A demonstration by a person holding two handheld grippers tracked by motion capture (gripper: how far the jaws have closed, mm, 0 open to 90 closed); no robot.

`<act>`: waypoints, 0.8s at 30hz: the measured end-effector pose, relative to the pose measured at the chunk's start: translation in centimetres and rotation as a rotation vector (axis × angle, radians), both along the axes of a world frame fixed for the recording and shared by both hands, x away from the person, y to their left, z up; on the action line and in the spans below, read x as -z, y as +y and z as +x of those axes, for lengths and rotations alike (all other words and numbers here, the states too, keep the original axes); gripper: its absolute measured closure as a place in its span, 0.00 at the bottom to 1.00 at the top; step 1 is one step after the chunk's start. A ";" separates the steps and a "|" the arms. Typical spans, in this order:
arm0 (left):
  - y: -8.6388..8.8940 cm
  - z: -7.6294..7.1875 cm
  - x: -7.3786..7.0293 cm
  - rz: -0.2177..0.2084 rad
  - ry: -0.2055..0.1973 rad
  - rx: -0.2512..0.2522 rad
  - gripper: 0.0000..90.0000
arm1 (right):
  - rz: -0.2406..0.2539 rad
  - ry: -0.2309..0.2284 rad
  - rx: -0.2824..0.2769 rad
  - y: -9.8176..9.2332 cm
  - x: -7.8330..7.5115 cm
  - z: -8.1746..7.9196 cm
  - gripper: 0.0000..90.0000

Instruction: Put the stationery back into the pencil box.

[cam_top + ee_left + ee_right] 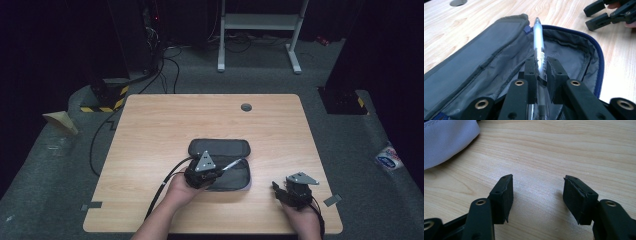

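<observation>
Nearly stowed — pen over the open case, not yet let go.
High view: case (220, 165) near the desk's (150, 125) front edge. Left gripper view: left gripper (541, 66) pinches the pen (538, 42) above the lining. Right gripper view: right gripper (537, 192) spread, empty — by the front right corner.

The open case (220, 150) lies at the middle of the tabletop (150, 130), toward the near edge, and is the one thing in the way there. The left gripper (218, 175) sits over the case's near half, its jaws clamped on a pen (539, 42) that points across the opening. The right gripper (277, 192) stands apart near the right front corner, jaws spread over bare wood. The far half, with a flush grommet (246, 107), and both side strips are free to cross.
</observation>
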State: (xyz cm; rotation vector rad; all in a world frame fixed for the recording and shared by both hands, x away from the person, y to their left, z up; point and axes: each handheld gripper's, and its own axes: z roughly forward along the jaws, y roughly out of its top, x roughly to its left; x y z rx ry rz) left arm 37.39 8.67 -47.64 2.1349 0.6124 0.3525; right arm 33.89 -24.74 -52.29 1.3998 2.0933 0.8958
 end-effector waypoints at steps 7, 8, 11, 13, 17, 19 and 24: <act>0.2 0.6 0.3 0.000 0.039 -0.030 0.78 | 0.001 0.001 0.001 0.0 0.0 0.0 0.46; 0.3 0.6 0.2 0.000 0.035 -0.033 0.79 | 0.000 0.000 0.000 0.0 0.0 0.0 0.46; 0.6 0.4 0.0 -0.021 0.028 -0.056 0.79 | 0.000 0.001 0.000 0.0 0.0 0.0 0.46; 0.8 0.3 -0.1 -0.033 0.019 -0.072 0.79 | 0.001 0.001 0.000 0.0 0.0 0.0 0.46; 1.3 0.2 -0.2 -0.049 0.010 -0.102 0.79 | 0.001 0.001 0.000 0.0 0.0 0.0 0.46; 1.5 0.2 -0.1 -0.056 0.013 -0.116 0.79 | 0.001 0.001 0.000 0.0 0.0 0.0 0.46; 2.0 0.1 -0.2 -0.074 0.024 -0.148 0.75 | 0.001 0.001 0.000 0.0 0.0 0.0 0.46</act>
